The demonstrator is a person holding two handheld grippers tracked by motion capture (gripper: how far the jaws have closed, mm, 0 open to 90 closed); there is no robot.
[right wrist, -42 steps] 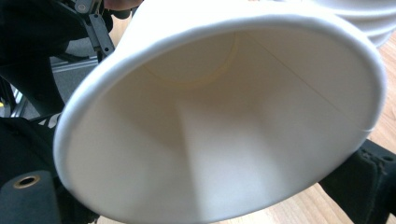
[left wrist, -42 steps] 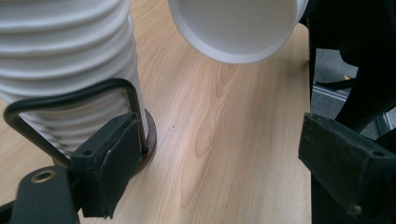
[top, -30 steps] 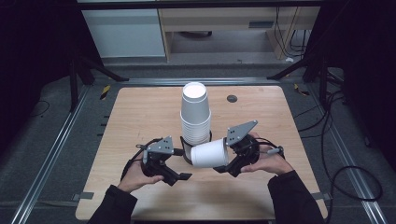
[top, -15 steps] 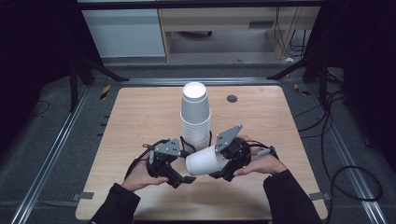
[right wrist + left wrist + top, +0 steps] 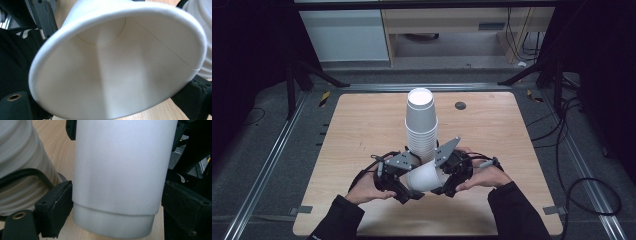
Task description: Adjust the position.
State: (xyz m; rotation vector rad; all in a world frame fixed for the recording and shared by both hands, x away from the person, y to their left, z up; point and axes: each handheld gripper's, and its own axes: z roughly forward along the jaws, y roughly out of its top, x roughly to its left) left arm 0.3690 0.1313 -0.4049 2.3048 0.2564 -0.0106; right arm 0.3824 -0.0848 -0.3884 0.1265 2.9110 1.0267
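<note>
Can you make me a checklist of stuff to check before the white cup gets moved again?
1. Right gripper grips the loose cup at its mouth end: ok, the rim sits between its jaws.
2. Left gripper has the cup's base end between its jaws: ok.
3. Left jaws pressing on the cup: cannot tell; one pad looks to be touching it, the other stands apart.
4. Cup undented: ok.
5. Cup stack standing upright: ok.
6. Room between loose cup and stack: not ok, they are very close.
</note>
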